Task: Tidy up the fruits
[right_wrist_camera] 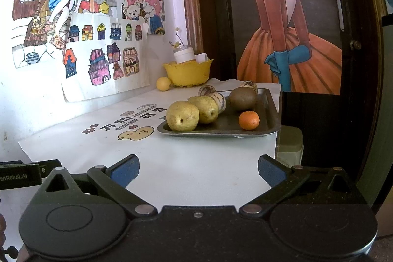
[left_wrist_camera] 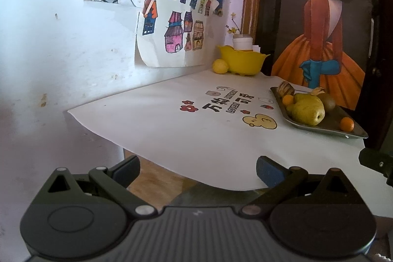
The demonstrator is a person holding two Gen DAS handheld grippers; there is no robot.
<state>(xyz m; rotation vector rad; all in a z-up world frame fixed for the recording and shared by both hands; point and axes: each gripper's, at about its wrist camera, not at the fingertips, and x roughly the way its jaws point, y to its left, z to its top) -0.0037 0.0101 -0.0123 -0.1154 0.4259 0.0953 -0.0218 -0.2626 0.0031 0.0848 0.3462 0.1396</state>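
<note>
Both tools are held at the near edge of the white table [right_wrist_camera: 196, 163] with jaws spread wide and nothing between them — left gripper [left_wrist_camera: 197, 170], right gripper [right_wrist_camera: 199, 167]. The metal tray [right_wrist_camera: 269, 112] sits well ahead of the right gripper, toward the far right, carrying two pears [right_wrist_camera: 183, 116], a kiwi [right_wrist_camera: 243, 98], a small orange [right_wrist_camera: 248, 120] and striped fruits. Farther back by the wall, a yellow bowl [right_wrist_camera: 188, 74] stands with a lemon [right_wrist_camera: 163, 83] just beside it on the left.

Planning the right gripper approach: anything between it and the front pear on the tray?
Nothing visible. The right gripper is open, with only bare white table cover between it and the front pear at the tray's near-left corner.
</note>
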